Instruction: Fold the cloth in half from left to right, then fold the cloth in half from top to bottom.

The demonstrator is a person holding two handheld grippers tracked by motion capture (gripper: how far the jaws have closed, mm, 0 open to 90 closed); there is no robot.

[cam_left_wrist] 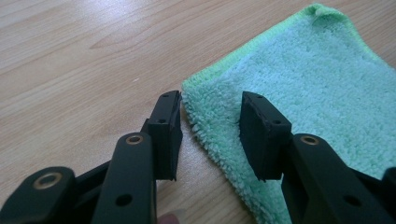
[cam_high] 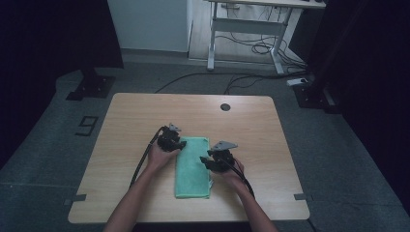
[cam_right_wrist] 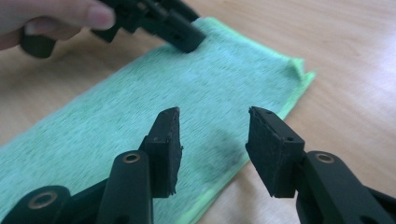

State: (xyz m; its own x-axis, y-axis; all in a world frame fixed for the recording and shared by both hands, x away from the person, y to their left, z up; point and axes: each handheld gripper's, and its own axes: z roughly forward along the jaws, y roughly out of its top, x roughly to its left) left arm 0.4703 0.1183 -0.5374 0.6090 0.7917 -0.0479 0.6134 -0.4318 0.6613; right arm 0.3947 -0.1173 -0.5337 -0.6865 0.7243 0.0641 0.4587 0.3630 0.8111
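Observation:
A green towel (cam_high: 193, 166) lies folded into a long strip on the wooden table (cam_high: 130, 121). My left gripper (cam_high: 173, 141) is at the strip's far left corner. In the left gripper view its jaws (cam_left_wrist: 210, 121) stand open astride the fluffy edge of the towel (cam_left_wrist: 308, 79), one jaw over bare wood and the other over cloth, neither pressing. My right gripper (cam_high: 216, 160) hovers at the strip's right edge. In the right gripper view its open jaws (cam_right_wrist: 212, 140) hang above the towel (cam_right_wrist: 187, 84) with nothing between them. The left gripper (cam_right_wrist: 159, 21) and a hand show at the far end.
A round cable hole (cam_high: 225, 107) sits near the table's far edge. A white desk frame (cam_high: 246, 29) and floor cables (cam_high: 251, 79) stand beyond the table. Bare wood lies on both sides of the towel.

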